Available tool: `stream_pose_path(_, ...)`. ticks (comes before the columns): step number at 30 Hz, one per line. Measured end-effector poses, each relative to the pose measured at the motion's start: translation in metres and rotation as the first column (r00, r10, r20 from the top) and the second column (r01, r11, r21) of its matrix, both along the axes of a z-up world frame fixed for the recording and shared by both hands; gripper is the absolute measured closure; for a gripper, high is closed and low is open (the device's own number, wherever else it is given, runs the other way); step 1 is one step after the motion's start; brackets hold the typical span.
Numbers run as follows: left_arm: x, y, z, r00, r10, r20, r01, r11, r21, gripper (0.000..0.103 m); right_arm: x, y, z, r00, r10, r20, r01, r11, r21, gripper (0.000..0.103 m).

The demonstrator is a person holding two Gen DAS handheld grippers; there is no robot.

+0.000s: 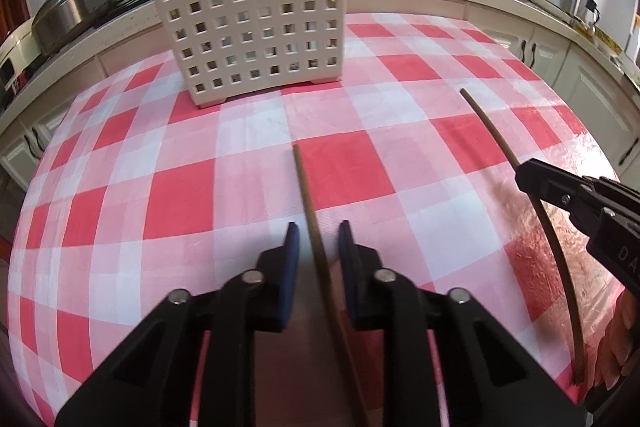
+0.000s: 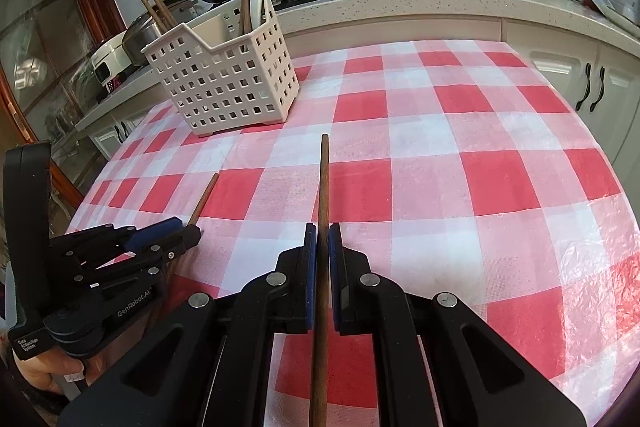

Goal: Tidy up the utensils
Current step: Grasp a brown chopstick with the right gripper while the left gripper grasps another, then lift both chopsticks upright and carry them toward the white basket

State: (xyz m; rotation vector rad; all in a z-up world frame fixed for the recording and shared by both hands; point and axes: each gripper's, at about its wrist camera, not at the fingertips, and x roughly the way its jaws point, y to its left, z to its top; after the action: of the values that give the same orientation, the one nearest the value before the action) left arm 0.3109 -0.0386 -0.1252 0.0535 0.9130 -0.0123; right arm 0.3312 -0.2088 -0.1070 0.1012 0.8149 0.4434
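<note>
both chopsticks (image 2: 323, 203) lengthwise toward caddy (image 2: 224, 83)

A: Where does the left wrist view sit relative to the white utensil caddy (image 1: 248, 23)?
B: Low over the checked bench (image 1: 180, 195), close in, looking forward and downward along its own tool (image 1: 318, 239), the caddy dead ahead and slightly left.
A: And the right wrist view?
B: Further right of the caddy (image 2: 224, 83), same downward tilt along its tool (image 2: 322, 239), so the caddy falls upper left.
A: What do they share?
B: The caddy, the cloth before it, the kitchen counter behind; each also catches the other tool at its edge
</note>
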Motion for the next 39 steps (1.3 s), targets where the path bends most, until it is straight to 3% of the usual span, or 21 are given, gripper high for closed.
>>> stream_pose_path(4, 0.001, 0.000, 0.000, 1.000, -0.004, 0.000, 0.004, 1.000, 0.000, 0.095, -0.001, 0.001, 0.001, 1.000, 0.005, 0.003, -0.005, 1.000, 0.002, 0.096)
stream_pose_path(11, -0.002, 0.014, 0.003, 1.000, 0.006, -0.004, -0.007, 0.997, -0.071, 0.097, -0.003, 0.005, 0.004, 1.000, 0.007, 0.009, -0.007, 1.000, -0.012, 0.096)
stream_pose_path(18, -0.017, 0.024, 0.028, 0.997, 0.010, 0.076, -0.002, 0.994, -0.105, 0.097, -0.008, 0.016, 0.017, 0.999, 0.027, 0.046, -0.027, 1.000, -0.007, 0.096)
stream_pose_path(25, -0.034, 0.038, 0.067, 0.984, 0.028, 0.175, -0.005, 0.992, -0.130, 0.097, -0.014, 0.032, 0.050, 0.990, 0.056, 0.130, -0.056, 0.998, -0.008, 0.096)
stream_pose_path(39, -0.076, 0.054, 0.121, 0.937, 0.041, 0.348, 0.011, 0.989, -0.147, 0.097, -0.043, 0.059, 0.098, 0.963, 0.105, 0.249, -0.102, 0.994, -0.025, 0.096)
